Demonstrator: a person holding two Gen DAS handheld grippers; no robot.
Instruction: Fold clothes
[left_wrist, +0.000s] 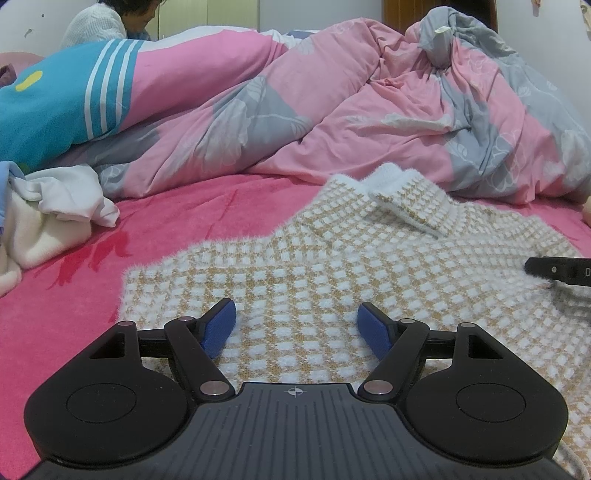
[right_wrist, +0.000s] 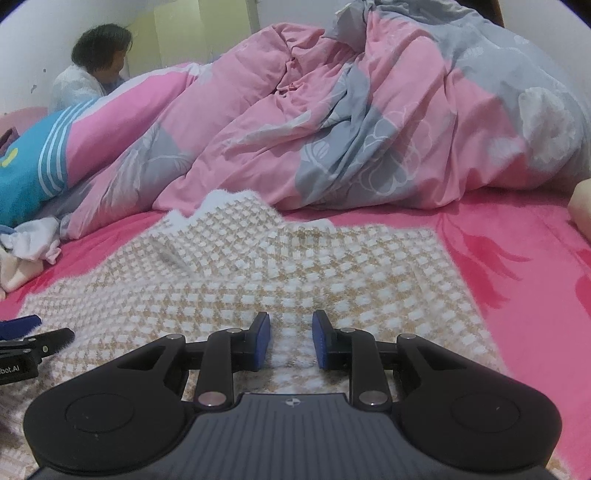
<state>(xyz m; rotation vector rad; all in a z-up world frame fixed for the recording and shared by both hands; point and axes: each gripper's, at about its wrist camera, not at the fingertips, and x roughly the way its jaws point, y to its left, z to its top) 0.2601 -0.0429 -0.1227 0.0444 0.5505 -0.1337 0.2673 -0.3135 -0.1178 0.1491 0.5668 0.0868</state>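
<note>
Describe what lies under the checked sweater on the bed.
The checked sweater lies spread on the pink bed cover, which shows around its edges. Whatever sits beneath its middle is covered. The bunched duvet lies behind it.

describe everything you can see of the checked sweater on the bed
The checked sweater is a fuzzy knit in a tan and white grid with white fluffy edges. It lies spread flat on the pink bedcover, collar end folded over toward the crumpled duvet. Both claws hover low over its near part; whether they touch it is unclear.
</note>
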